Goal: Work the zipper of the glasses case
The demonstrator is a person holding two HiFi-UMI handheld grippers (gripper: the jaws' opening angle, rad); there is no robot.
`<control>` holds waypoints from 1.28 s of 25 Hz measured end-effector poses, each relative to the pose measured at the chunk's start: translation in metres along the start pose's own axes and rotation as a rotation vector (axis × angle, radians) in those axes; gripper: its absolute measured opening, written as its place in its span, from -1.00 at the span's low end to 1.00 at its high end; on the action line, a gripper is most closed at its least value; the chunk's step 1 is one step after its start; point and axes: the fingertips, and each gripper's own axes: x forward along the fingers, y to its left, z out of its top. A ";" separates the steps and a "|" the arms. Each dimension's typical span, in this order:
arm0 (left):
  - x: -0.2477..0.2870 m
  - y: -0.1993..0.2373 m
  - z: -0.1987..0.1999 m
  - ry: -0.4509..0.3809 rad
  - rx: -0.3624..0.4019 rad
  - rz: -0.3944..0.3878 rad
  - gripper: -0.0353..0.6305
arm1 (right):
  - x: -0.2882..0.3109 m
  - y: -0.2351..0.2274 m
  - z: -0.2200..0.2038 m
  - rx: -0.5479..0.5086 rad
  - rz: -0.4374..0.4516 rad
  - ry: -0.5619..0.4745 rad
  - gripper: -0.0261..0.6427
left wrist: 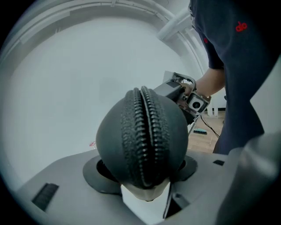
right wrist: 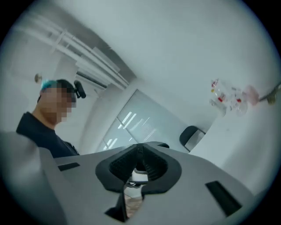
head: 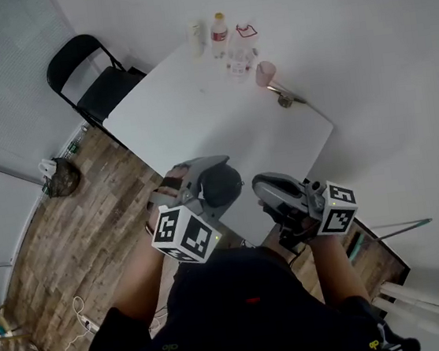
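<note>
My left gripper (head: 205,184) is shut on the glasses case (head: 222,183), a dark rounded pouch held in the air above the near edge of the white table (head: 196,110). In the left gripper view the case (left wrist: 142,132) fills the jaws end-on, its black zipper (left wrist: 147,127) running up the middle with the teeth closed. My right gripper (head: 270,190) hangs just right of the case and apart from it. Its ribbed pads (right wrist: 149,167) are pressed together with nothing between them, so the right gripper (right wrist: 138,170) is shut. That right gripper (left wrist: 186,96) shows behind the case.
Several bottles (head: 223,39) and a pink cup (head: 266,72) stand at the table's far end, with a small metal item (head: 285,97) beside them. A black folding chair (head: 92,79) is at the far left corner on the wood floor. White walls close in on the right.
</note>
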 end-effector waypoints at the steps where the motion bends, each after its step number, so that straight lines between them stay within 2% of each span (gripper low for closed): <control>1: 0.001 0.000 0.000 0.006 0.013 0.000 -0.05 | 0.000 0.000 -0.001 0.071 0.025 -0.009 -0.84; 3: 0.002 -0.002 -0.001 0.017 0.033 -0.004 -0.05 | 0.001 0.000 -0.006 0.183 0.064 -0.013 -0.78; 4: 0.002 -0.004 0.000 0.021 0.041 -0.005 -0.05 | 0.001 0.000 -0.009 0.229 0.082 -0.015 -0.64; 5: 0.002 -0.005 0.000 0.026 0.050 -0.004 -0.05 | 0.001 0.000 -0.011 0.269 0.094 -0.020 -0.60; 11: 0.006 -0.007 -0.005 0.069 0.104 0.005 -0.05 | 0.002 -0.002 -0.020 0.429 0.148 -0.051 -0.59; 14: 0.005 -0.006 -0.012 0.116 0.141 0.022 -0.05 | 0.003 0.000 -0.022 0.455 0.174 -0.054 -0.59; 22: 0.006 -0.004 -0.014 0.146 0.143 0.047 -0.05 | 0.005 0.006 -0.013 0.586 0.257 -0.143 -0.59; 25: 0.006 -0.004 -0.015 0.148 0.140 0.050 -0.05 | 0.006 0.004 -0.015 0.592 0.248 -0.150 -0.63; 28: 0.007 -0.004 -0.016 0.157 0.143 0.056 -0.05 | 0.007 0.001 -0.016 0.567 0.218 -0.146 -0.76; 32: 0.007 -0.005 -0.017 0.163 0.138 0.062 -0.05 | 0.011 0.004 -0.017 0.541 0.207 -0.146 -0.81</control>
